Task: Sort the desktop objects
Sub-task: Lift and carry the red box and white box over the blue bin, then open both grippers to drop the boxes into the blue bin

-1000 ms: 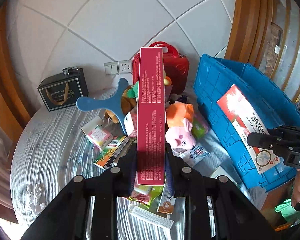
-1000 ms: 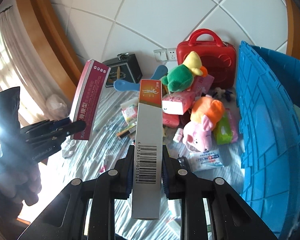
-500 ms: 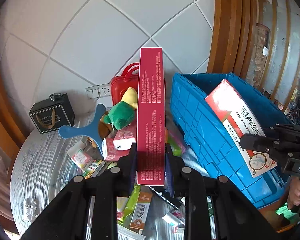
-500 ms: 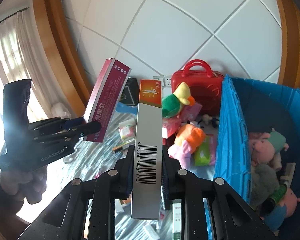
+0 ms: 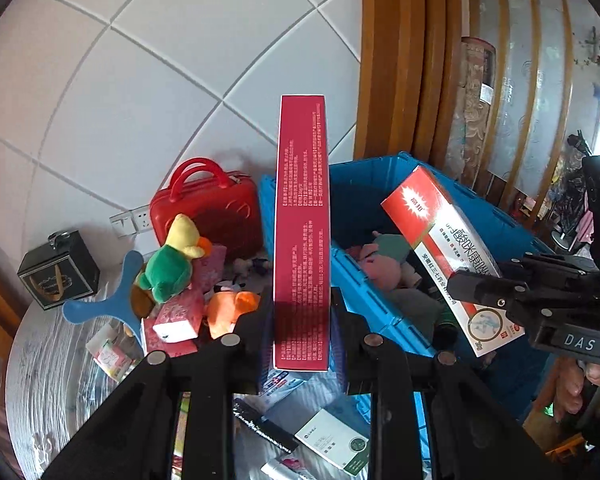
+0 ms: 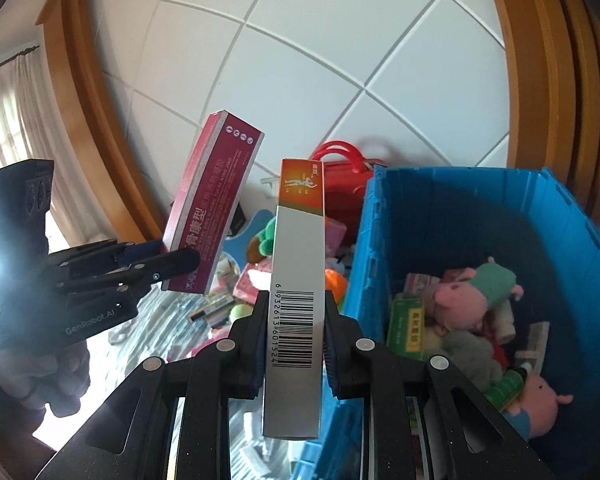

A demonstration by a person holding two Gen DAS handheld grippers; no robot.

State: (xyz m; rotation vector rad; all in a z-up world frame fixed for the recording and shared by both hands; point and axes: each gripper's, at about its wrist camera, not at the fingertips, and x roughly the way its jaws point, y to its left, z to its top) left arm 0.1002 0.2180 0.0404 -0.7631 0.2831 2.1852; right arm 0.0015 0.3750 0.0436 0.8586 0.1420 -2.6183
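Observation:
My left gripper (image 5: 302, 312) is shut on a long dark red box (image 5: 302, 232), held upright near the blue crate's (image 5: 380, 316) left wall. In the right wrist view the same red box (image 6: 212, 208) shows in the left gripper (image 6: 172, 260). My right gripper (image 6: 294, 320) is shut on a long white box with an orange top and barcode (image 6: 296, 300), held above the blue crate's (image 6: 460, 208) left edge. In the left wrist view that box (image 5: 452, 256) hangs over the crate. The crate holds plush pigs (image 6: 476, 296) and small boxes.
On the grey round table (image 5: 48, 364) lie a green plush bird (image 5: 168, 268), an orange plush (image 5: 230, 310), a blue boomerang (image 5: 108, 304), pink boxes and small packets. A red case (image 5: 208, 208) and a black box (image 5: 56, 276) stand at the tiled wall.
Both grippers have lifted and swung right with their boxes, from over the cluttered table to the blue crate. The crate's inside has come into view.

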